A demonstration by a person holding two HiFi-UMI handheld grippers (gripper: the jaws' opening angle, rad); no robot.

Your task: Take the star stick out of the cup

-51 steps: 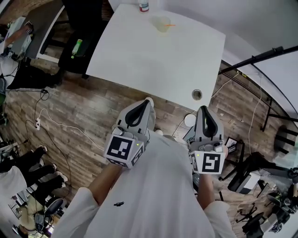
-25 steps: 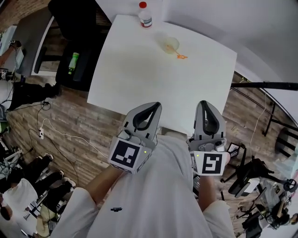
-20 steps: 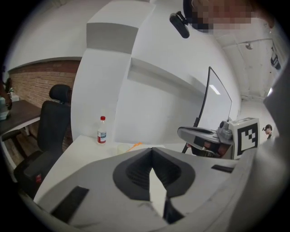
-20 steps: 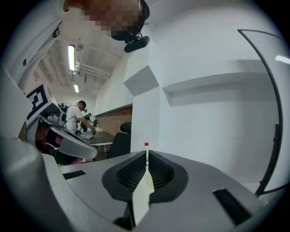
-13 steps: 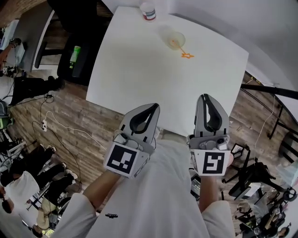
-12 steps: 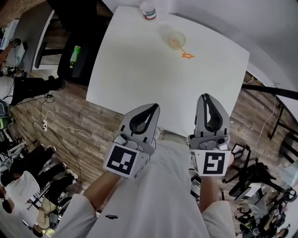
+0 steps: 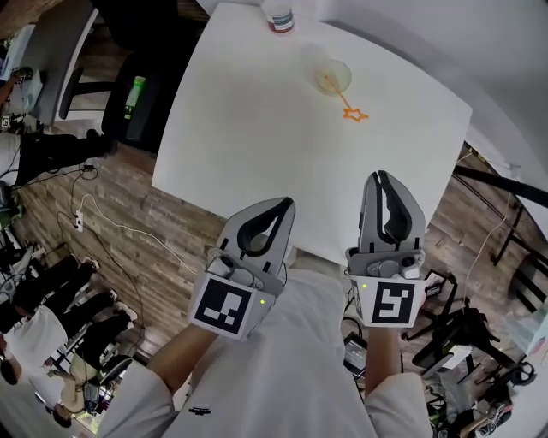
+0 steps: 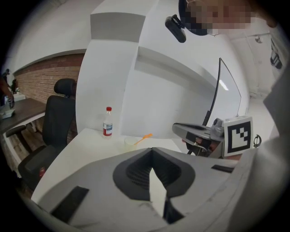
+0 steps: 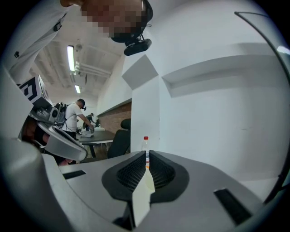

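Note:
A clear cup (image 7: 332, 78) stands far back on the white table (image 7: 257, 128). An orange star stick (image 7: 350, 109) leans out of the cup, its star end pointing toward me. In the left gripper view the cup (image 8: 131, 142) and the star stick (image 8: 144, 137) show small, beyond the jaws. My left gripper (image 7: 288, 204) is shut and empty at the table's near edge. My right gripper (image 7: 382, 174) is also shut and empty, its tip over the near edge. Both are far from the cup. The jaws meet in both gripper views (image 8: 152, 149) (image 9: 147, 152).
A small bottle with a red cap (image 7: 278, 16) stands at the table's far edge, left of the cup. A black office chair (image 7: 128, 94) sits left of the table. A black stand (image 7: 505, 184) is at the right. People work at a desk (image 9: 90, 136) in the background.
The table and cup have drawn nearer in the head view. Both grippers have come forward and lower, up to the table's near edge. Their jaws stay shut.

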